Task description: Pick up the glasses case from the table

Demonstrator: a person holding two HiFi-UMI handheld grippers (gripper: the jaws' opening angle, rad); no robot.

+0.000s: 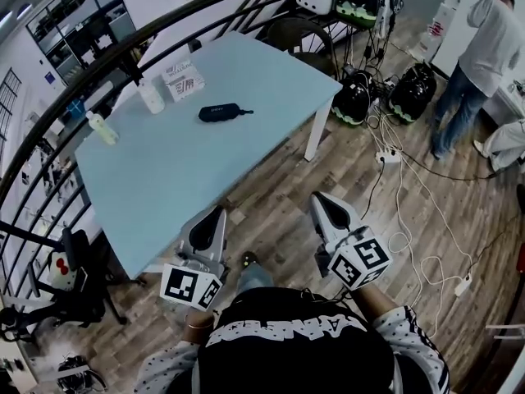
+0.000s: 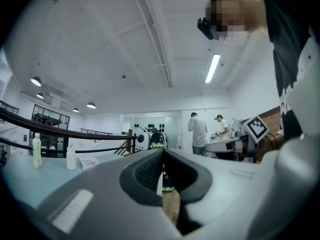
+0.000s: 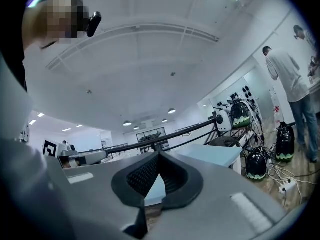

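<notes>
Both tongs pinched closed, nothing in them: left gripper (image 1: 217, 213) and right gripper (image 1: 320, 199) at lower centre. Glasses case (image 1: 223, 112) lies on the table (image 1: 164, 179), upper centre, well apart from both.

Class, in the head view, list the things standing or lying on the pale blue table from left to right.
Pale yellow-green bottle → white plastic bottle → white printed box → dark oval glasses case.
</notes>
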